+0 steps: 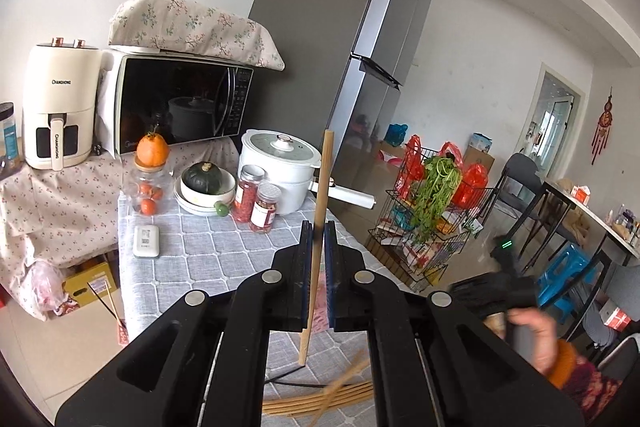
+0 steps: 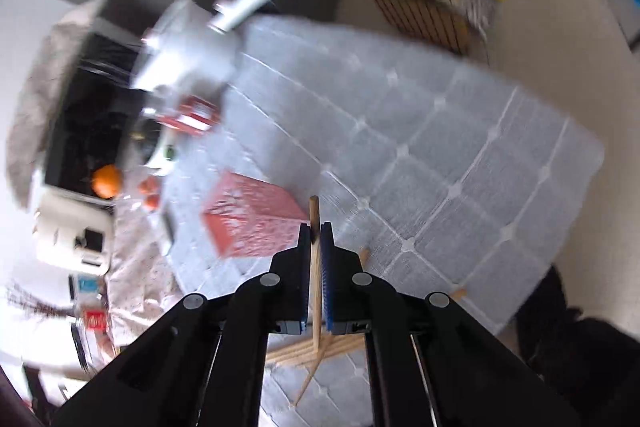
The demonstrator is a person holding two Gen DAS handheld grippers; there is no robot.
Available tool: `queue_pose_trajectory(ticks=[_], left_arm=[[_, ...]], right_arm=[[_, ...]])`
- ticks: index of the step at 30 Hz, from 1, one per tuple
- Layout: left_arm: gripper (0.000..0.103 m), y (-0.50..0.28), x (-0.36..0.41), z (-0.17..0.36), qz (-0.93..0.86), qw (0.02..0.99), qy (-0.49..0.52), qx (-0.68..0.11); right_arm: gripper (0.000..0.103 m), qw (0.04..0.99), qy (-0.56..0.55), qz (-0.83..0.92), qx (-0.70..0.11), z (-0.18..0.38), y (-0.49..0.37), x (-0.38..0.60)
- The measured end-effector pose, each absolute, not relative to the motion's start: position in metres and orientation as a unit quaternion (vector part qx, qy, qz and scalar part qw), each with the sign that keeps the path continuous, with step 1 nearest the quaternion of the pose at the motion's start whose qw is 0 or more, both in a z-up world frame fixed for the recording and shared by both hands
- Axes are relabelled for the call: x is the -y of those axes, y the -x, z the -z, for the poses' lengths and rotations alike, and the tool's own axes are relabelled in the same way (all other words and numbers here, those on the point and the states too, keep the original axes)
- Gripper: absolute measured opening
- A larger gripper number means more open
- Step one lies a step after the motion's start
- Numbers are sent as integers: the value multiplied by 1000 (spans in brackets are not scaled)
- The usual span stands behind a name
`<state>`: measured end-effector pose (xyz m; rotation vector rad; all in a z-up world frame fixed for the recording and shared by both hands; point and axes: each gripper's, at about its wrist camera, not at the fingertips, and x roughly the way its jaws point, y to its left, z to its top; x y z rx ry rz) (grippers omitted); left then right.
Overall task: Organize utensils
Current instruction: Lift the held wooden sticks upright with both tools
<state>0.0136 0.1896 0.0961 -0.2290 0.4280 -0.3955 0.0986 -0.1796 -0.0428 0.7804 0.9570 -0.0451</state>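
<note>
Left gripper clamps one wooden chopstick upright above the checked tablecloth, right gripper pinches another chopstick, loose chopsticks piled on cloth below.

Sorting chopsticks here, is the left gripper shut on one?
Yes, shut: the left gripper pads pinch a wooden chopstick standing nearly upright above the table.

The left gripper is clamped on one upright wooden chopstick above the checked tablecloth. More chopsticks lie in a loose bundle below. A hand holds a blurred black device at the right.
</note>
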Motion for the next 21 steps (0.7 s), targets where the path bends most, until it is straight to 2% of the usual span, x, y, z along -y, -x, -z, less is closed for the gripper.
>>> queue_pose_trajectory(ticks=[9, 21], left_arm=[[6, -30, -161, -92, 188, 946, 110, -241], [6, -88, -150, -97, 155, 946, 153, -242]], right_arm=[[5, 862, -327, 15, -388, -29, -56, 218], [5, 909, -281, -15, -308, -110, -74, 221]])
